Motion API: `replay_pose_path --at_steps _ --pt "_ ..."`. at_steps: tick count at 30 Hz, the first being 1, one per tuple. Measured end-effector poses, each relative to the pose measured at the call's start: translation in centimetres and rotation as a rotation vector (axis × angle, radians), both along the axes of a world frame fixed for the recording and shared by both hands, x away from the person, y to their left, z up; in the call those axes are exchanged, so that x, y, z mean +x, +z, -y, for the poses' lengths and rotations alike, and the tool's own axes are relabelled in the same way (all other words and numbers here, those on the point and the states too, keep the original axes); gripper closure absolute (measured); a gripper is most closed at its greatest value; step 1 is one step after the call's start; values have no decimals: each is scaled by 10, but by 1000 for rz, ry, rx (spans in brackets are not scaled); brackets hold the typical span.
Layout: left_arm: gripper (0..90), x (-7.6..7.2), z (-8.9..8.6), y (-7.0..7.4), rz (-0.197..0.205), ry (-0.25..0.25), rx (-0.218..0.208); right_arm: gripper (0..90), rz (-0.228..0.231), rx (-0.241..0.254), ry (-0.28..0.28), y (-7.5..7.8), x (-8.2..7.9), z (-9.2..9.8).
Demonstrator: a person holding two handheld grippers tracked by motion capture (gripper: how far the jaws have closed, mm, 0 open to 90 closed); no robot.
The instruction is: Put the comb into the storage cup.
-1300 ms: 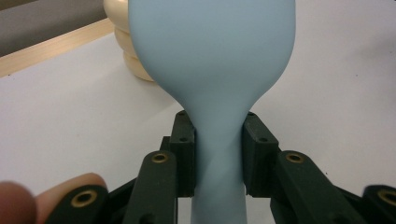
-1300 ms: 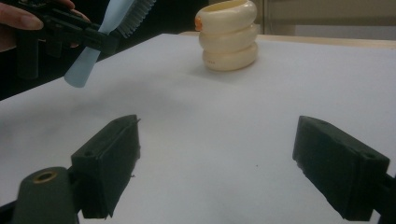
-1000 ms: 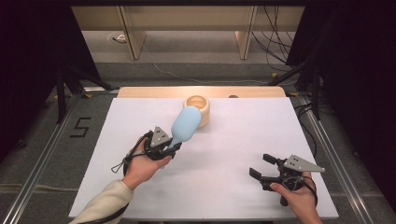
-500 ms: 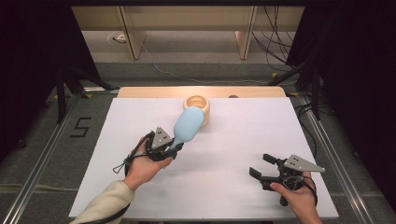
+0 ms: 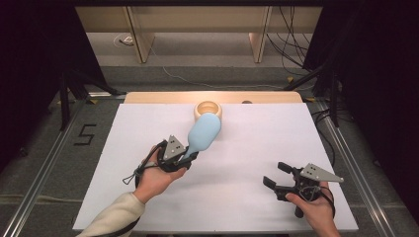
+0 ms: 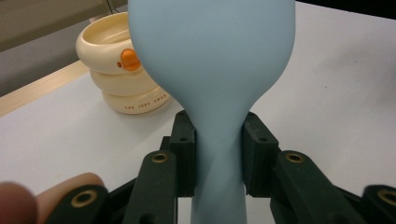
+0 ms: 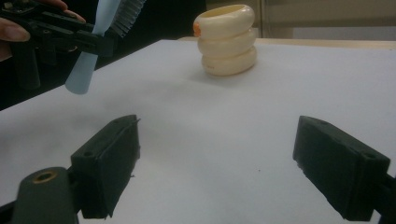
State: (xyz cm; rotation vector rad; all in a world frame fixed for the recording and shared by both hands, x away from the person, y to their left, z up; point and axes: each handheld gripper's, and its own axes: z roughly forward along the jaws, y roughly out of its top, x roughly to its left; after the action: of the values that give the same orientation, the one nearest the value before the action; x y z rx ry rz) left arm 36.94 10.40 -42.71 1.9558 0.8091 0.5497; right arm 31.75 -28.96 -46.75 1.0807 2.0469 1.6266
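The left gripper (image 5: pixel 190 157), clamped on the neck of the light-blue brush (image 5: pixel 203 133), has carried it nearer the cream ringed holder (image 5: pixel 208 109), probably for insertion, while the right gripper (image 5: pixel 274 175) waits with jaws apart.

A black "5" (image 5: pixel 85 134) is showing on the grey floor, just left of the counter (image 5: pixel 237 207). Small brown capital lettering (image 6: pixel 145 103) is running along the lowest ring of the cream holder (image 6: pixel 122 70) standing at the counter's far edge; it is looking like "THE JODY SWAN", though the letters are too small to be sure.
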Motion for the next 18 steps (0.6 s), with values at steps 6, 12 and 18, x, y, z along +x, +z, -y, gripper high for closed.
replay_pose_path --at_steps 6,12,18 --pt "695 -1 2 0 1 -9 0 158 8 8 -2 1 0 0" --pt "695 -2 4 1 3 -18 3 145 11 5 -24 2 1 -1" --pt "695 -3 7 0 0 -27 6 98 16 1 -31 4 2 -3"
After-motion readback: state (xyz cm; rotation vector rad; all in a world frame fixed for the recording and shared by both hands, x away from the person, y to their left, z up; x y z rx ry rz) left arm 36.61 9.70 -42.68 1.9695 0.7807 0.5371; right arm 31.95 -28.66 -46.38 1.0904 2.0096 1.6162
